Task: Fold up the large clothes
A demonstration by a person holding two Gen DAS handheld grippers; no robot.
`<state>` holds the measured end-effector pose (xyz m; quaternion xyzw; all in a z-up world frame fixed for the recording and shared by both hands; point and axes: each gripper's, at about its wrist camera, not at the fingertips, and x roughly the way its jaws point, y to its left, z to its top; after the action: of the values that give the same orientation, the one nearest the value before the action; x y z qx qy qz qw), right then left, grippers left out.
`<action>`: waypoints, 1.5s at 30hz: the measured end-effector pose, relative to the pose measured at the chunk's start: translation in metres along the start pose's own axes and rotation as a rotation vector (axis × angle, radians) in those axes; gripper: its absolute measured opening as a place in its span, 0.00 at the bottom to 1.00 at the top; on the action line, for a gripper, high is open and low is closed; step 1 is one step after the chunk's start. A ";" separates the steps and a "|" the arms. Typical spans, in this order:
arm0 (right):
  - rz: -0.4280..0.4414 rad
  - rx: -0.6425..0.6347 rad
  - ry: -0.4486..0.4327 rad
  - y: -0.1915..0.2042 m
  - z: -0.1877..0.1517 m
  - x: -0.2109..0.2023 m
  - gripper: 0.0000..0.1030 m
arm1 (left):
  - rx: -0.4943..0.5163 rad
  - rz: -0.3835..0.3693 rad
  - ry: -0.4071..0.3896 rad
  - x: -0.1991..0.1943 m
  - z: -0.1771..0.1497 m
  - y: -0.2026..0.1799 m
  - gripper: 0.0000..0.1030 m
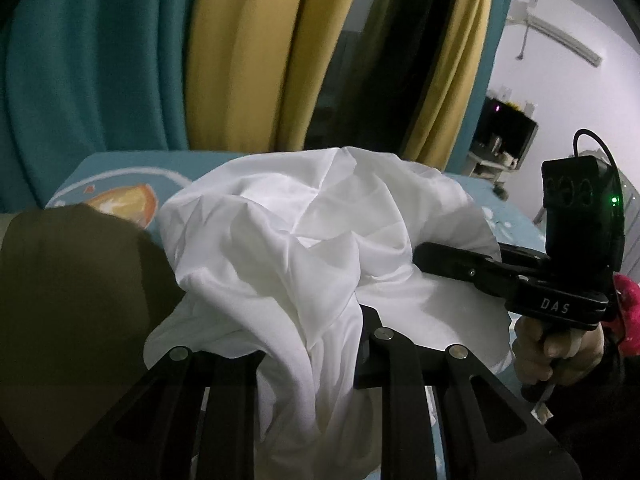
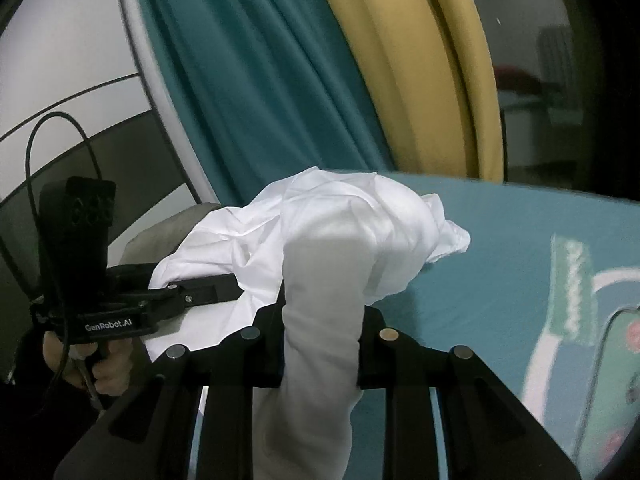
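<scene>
Where the teal curtain (image 1: 100, 60) hangs at the far left of the room, a yellow curtain (image 1: 248, 52) follows beside it, then a pale wall (image 1: 568, 20). Below them lies a bed (image 2: 500, 232) under a teal printed sheet, with a dark brown cushion (image 1: 72, 300), possibly a pillow, at its left end. The white garment (image 1: 288, 240) sits bunched in the middle of the bed. The left hand-held gripper (image 1: 312, 356) is clamped on a fold of it; the right hand-held gripper (image 2: 320, 340) pinches another rolled fold, its fingers (image 1: 452, 266) reaching in from the right.
</scene>
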<state>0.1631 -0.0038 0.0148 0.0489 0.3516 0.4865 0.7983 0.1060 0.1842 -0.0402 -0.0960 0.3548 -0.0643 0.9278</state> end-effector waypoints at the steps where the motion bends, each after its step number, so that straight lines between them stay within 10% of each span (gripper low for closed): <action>1: 0.002 0.017 0.012 -0.002 -0.003 0.007 0.23 | -0.002 0.006 0.016 0.005 -0.001 0.006 0.21; 6: -0.043 0.093 0.136 -0.019 -0.026 0.051 0.24 | -0.047 0.030 0.139 0.040 -0.010 0.035 0.23; 17: -0.119 0.142 0.203 -0.039 -0.044 0.040 0.60 | -0.045 0.013 0.261 0.043 -0.038 0.030 0.49; 45: -0.108 0.069 0.220 -0.034 -0.071 -0.004 0.61 | -0.055 0.236 0.244 -0.010 -0.057 0.015 0.53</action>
<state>0.1441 -0.0432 -0.0508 0.0037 0.4557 0.4326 0.7779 0.0608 0.1935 -0.0790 -0.0705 0.4754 0.0434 0.8759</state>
